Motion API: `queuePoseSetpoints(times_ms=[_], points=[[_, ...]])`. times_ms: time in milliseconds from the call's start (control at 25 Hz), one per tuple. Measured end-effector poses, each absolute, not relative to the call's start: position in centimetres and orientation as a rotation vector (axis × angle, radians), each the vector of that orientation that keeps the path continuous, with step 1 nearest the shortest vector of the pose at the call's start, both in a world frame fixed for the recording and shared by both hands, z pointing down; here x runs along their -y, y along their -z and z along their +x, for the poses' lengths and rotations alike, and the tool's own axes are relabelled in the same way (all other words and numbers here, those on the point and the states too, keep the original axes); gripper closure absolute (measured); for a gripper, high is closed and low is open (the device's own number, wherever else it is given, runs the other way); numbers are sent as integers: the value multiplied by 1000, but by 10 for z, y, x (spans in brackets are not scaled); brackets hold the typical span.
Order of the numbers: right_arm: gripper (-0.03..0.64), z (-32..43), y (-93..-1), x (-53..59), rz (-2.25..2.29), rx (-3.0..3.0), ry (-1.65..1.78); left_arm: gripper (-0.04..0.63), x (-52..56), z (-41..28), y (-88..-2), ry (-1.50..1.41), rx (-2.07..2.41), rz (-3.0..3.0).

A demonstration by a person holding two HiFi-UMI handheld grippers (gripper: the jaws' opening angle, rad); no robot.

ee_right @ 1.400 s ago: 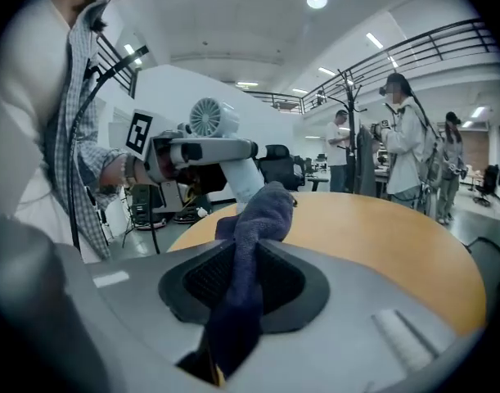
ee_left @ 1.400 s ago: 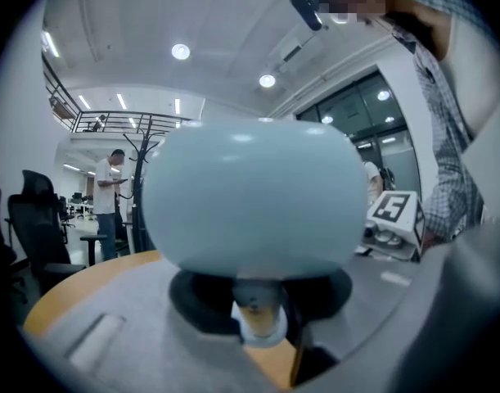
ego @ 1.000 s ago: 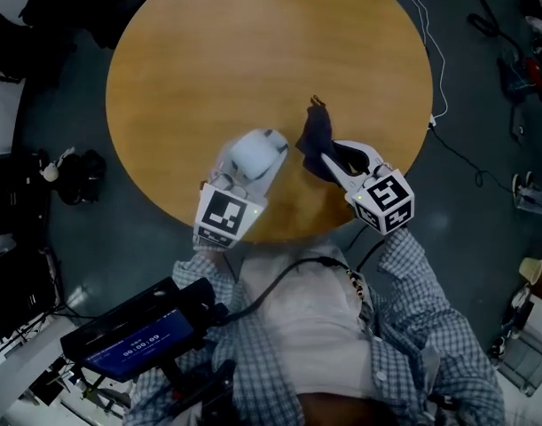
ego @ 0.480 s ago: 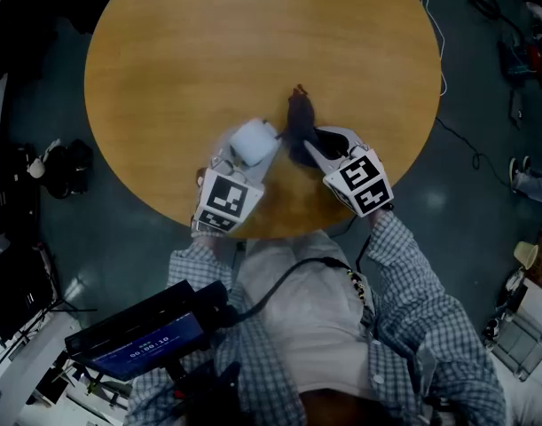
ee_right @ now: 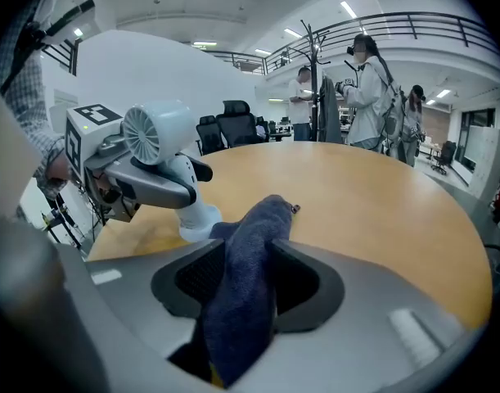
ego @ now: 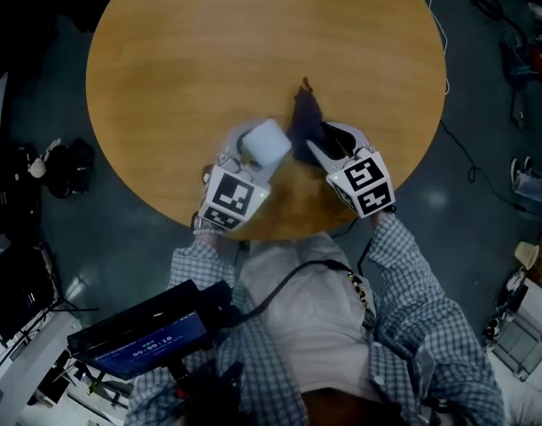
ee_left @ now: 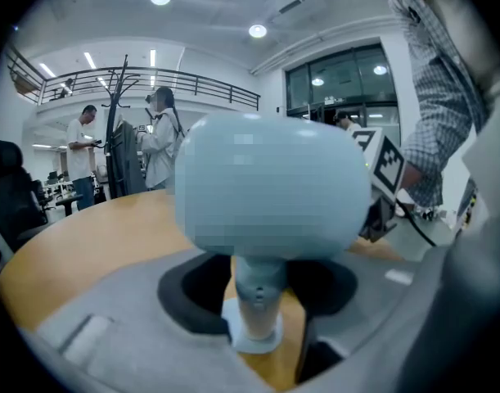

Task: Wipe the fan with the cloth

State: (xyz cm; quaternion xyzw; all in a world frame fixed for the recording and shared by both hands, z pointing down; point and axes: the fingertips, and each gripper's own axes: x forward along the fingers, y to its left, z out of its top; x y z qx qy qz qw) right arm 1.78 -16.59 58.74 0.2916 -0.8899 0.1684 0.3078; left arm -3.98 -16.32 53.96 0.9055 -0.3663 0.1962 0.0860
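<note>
Standing on its base on the tabletop (ego: 208,51), close to the edge by the person, the small pale fan (ego: 269,140) has its stem between the jaws of the left gripper (ego: 255,153). These have just been opening, and wood shows beside the stem. Just to its right, the dark blue cloth (ego: 306,118) rests its front end on the tabletop. Its rear fills the gap in the right gripper (ego: 330,140), whose jaws have also just been opening and sit slack.

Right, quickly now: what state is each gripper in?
Left gripper: open, jaws just opened, stem of the fan between them.
Right gripper: open, jaws just opened, cloth lying between them.
</note>
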Motion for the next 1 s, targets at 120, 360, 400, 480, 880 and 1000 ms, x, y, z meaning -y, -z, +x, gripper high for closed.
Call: queuePoseSetpoints(times_ms=[120, 360, 400, 480, 880, 1000], points=[[409, 13, -581, 166, 778, 2378, -445, 373, 157, -44, -545, -608, 1061, 2696], [391, 21, -561, 171, 835, 2417, -417, 350, 146, -58, -549, -631, 1097, 2662], [391, 23, -557, 171, 841, 2422, -411, 350, 143, -62, -549, -629, 1109, 2654], [391, 23, -549, 168, 846, 2432, -399, 350, 136, -70, -548, -625, 1135, 2637], [510, 23, -507, 156, 921, 2529, -358, 489, 123, -103, -516, -531, 1338, 2578], [552, 28, -479, 150, 967, 2570, -358, 540, 115, -109, -487, -488, 1413, 2561]])
